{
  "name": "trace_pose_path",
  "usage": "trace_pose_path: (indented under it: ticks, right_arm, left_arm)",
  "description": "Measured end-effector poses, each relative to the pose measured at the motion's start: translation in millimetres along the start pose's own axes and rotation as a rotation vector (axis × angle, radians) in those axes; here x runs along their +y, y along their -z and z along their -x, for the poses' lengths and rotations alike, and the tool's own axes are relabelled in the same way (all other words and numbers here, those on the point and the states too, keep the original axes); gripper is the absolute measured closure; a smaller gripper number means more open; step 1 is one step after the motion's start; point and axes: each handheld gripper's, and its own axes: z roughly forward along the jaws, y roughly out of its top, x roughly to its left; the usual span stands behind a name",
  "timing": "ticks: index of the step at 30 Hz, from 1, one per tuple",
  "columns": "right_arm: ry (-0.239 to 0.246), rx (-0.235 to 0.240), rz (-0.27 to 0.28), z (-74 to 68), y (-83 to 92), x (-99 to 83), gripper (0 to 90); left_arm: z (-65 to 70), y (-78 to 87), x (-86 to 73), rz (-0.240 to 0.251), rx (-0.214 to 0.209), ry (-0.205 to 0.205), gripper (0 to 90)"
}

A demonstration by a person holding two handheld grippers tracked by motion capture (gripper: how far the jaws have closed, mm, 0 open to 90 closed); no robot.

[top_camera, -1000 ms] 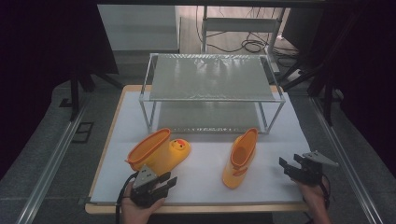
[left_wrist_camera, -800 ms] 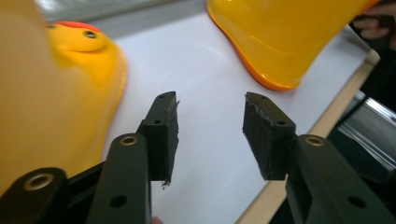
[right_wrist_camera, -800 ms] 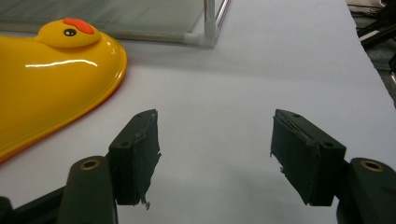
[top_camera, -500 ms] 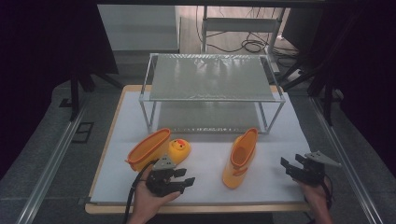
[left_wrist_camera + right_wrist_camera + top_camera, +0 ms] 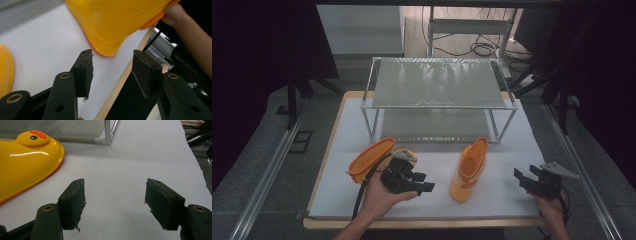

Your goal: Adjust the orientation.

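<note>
Broad white table (image 5: 512, 145), set with a two-tier wire rack (image 5: 439, 82) at the far middle, both shelves bare, probably meant to take the footwear lying in front of it. Nearer, two small orange-yellow rain boots: left boot (image 5: 371, 159) tipped on its side at the near left, mouth opening toward the left; right boot (image 5: 468, 169) near the middle, lying with its opening toward the rack, duck face on the toe (image 5: 32, 137) plain in the right gripper view. Left gripper (image 5: 422, 183) held just in front of the left boot, aimed rightward across the table, jaws spread wide and holding nothing, the right boot's toe (image 5: 112, 27) looming just beyond them, likely lining up for a grasp. Right gripper (image 5: 523, 178) at the near right, well apart from the boots, jaws likewise released, apparently waiting its turn.
</note>
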Motion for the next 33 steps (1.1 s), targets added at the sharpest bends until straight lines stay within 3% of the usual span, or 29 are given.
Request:
trace_pose_path:
  ticks: [5,14,20,33]
  right_arm:
    - [0.003,0.001,0.000,-0.3,-0.2,0.1,32.2]
    - [-0.001,-0.004,0.003,1.6,0.4,0.1,32.2]
    - [0.001,-0.002,-0.005,1.9,0.0,-0.1,32.2]
    - [-0.006,-0.003,-0.017,2.3,-3.0,-2.0,32.2]
  left_arm:
    - [7.8,4.0,18.9,-0.031,-0.040,-0.002,51.0]
    - [13.8,7.6,55.4,-0.052,-0.044,-0.004,51.1]
    - [12.6,1.1,81.0,-0.072,-0.078,0.010,51.0]
    - [16.6,-22.1,120.6,-0.133,-0.081,0.008,50.7]
